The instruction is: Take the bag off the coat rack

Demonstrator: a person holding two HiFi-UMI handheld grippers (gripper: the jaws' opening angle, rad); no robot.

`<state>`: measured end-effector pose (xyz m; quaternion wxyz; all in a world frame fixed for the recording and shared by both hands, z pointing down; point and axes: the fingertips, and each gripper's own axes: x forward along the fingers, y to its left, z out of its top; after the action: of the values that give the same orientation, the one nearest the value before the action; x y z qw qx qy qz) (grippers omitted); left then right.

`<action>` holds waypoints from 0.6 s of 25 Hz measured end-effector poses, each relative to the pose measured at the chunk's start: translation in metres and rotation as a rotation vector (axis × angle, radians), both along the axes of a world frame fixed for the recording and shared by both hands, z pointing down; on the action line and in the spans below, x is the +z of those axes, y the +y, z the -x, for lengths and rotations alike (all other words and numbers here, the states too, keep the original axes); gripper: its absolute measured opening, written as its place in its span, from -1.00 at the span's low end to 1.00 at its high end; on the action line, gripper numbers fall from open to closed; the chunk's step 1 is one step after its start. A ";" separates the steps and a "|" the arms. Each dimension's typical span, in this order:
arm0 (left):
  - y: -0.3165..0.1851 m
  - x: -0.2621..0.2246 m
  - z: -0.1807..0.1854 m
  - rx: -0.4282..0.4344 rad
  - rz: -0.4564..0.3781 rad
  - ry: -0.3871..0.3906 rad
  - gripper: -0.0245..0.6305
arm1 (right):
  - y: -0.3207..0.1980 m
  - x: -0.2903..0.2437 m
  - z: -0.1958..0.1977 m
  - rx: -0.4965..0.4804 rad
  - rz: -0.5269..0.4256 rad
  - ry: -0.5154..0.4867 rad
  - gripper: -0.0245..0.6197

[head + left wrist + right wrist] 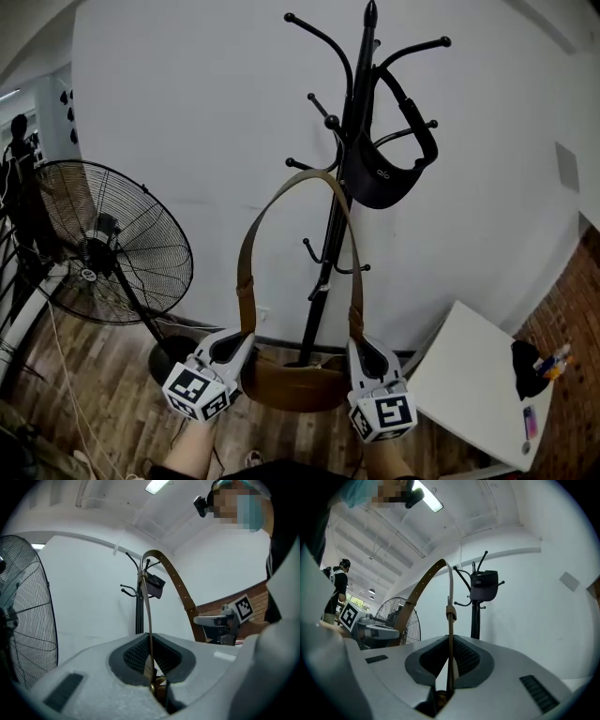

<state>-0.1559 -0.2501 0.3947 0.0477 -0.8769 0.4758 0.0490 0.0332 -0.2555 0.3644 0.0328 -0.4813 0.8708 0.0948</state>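
A brown bag (295,384) hangs low between my two grippers. Its strap (251,234) arches up in front of the black coat rack (330,244). My left gripper (239,342) is shut on the strap's left end and my right gripper (361,347) on its right end. In the left gripper view the strap (180,588) runs edge-on between the shut jaws of that gripper (151,663). The right gripper (450,663) pinches the strap (419,592) the same way. In both gripper views the strap's loop stands apart from the rack's hooks (476,620). A black bag (384,178) stays hung on the rack.
A big standing fan (103,248) is at the left, close to my left gripper. A white table (469,384) with a black item (527,367) and small things stands at the right. Wall behind the rack, wood floor below.
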 end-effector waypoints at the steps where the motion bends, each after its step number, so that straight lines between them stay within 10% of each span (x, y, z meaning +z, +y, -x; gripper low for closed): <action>1: 0.004 0.002 -0.002 -0.009 0.006 0.003 -0.87 | 0.002 0.002 -0.002 -0.007 0.005 -0.002 -0.84; 15: 0.069 0.036 -0.023 -0.116 0.072 0.024 -0.87 | 0.038 0.044 -0.019 -0.131 0.107 -0.008 -0.84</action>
<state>-0.1324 -0.1808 0.4303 0.0135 -0.8484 0.5276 0.0395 0.0519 -0.2174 0.4089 0.0164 -0.4247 0.9041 0.0439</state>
